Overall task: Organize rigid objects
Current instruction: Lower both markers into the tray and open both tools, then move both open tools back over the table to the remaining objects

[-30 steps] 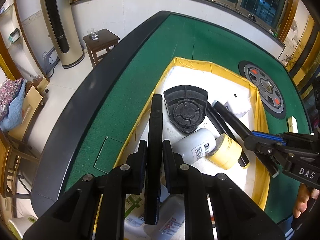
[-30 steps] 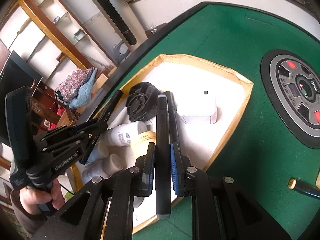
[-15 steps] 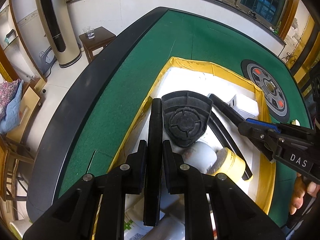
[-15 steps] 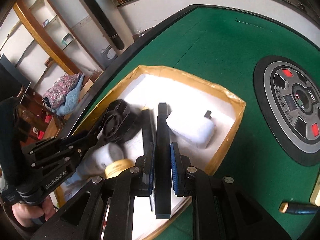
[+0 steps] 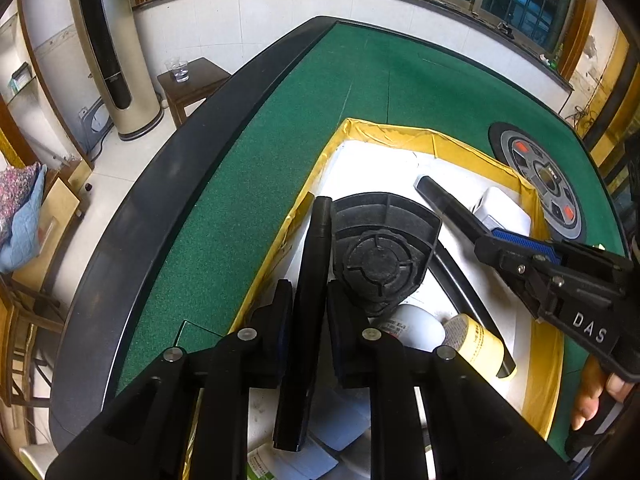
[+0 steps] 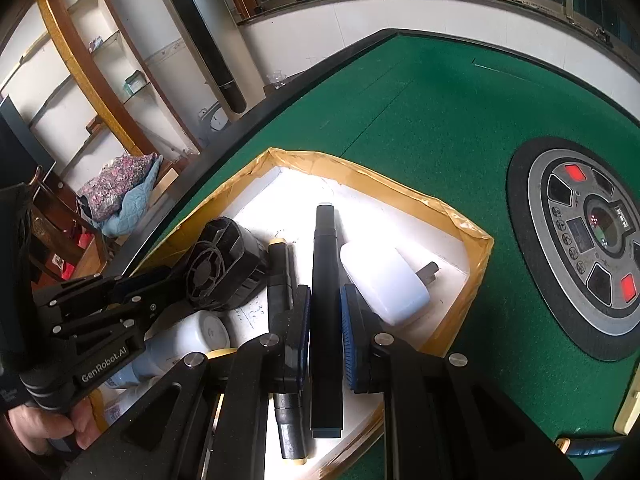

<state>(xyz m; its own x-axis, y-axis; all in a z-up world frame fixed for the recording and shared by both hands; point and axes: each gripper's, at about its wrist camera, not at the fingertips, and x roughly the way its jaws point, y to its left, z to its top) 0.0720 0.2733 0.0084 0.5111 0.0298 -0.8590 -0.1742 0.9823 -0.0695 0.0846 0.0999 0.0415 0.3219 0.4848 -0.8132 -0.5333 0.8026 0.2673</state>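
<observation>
Since the earlier frame the left gripper point(image 5: 308, 304) has carried its black bar point(image 5: 306, 320) closer over the yellow-rimmed box point(image 5: 400, 132), beside the black fan-shaped piece point(image 5: 380, 248). Right gripper point(image 6: 324, 332) is clamped on a second black bar point(image 6: 326, 300), above the white charger point(image 6: 384, 280). Both grippers are clamped. Step in hand, as judged: placing bars in the box. Next: lower, then release.
</observation>
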